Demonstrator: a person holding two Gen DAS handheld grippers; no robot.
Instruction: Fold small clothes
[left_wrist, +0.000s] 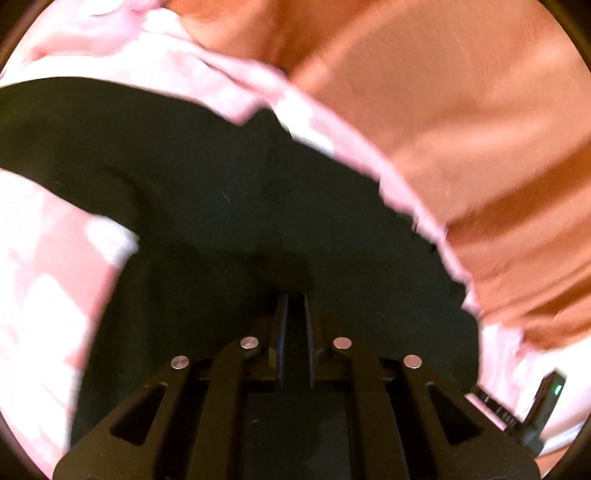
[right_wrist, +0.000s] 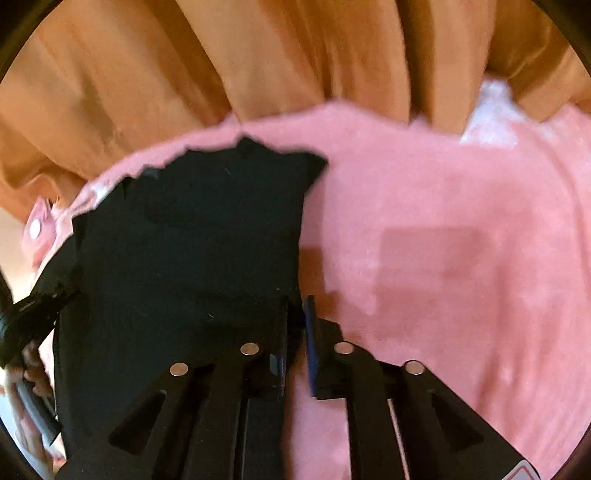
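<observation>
With both my left gripper and my right gripper pinched on edges of the black garment spread ahead on the pink blanket, I judged uneven pulling might slip or skew it.

Black garment: matt cloth, soft, faintly linty, no sheen.
Pink blanket: plush, fuzzy pile, matt, with paler worn-looking patches.
Orange curtain: smooth woven cloth in folds, slight sheen.
Left gripper: matt black plastic links, bright polished metal pins.
Right gripper: the same matt black plastic; fingers faced with dull bluish padding.
</observation>
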